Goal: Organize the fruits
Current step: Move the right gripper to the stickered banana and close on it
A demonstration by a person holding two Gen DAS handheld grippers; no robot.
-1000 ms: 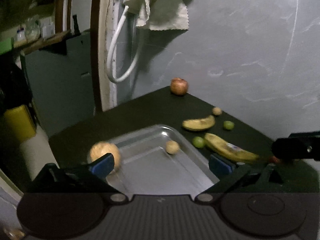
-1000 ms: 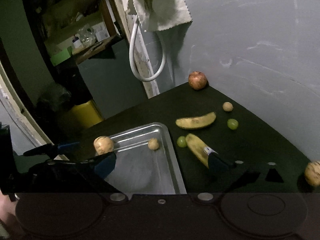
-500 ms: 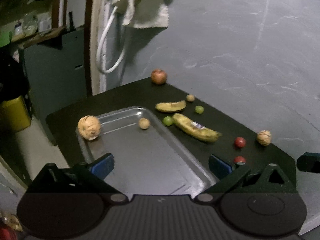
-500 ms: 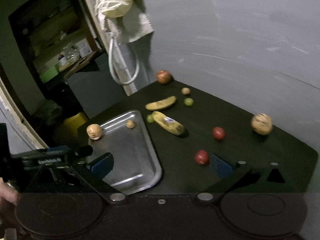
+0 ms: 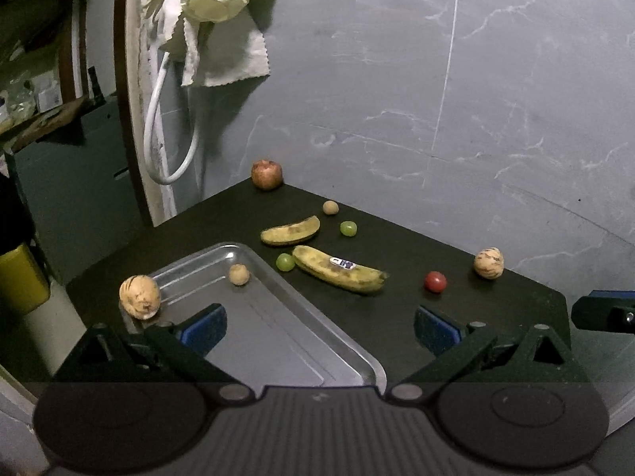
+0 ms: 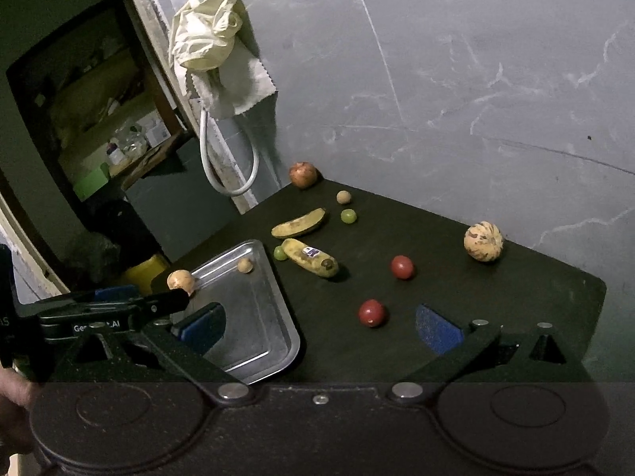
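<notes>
Grippers wide open, empty.

Tray – shiny smooth metal; table – matt dark; cloth – crumpled.

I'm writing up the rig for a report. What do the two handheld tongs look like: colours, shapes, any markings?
Both tongs are matte black with a ribbed body, two round discs, silver pivot screws and triangular cut-outs in the arms. Each finger ends in a blue pad, as on the left tongs and the right tongs. The right view shows partly readable white lettering on the left tongs' side. No cables show.
</notes>
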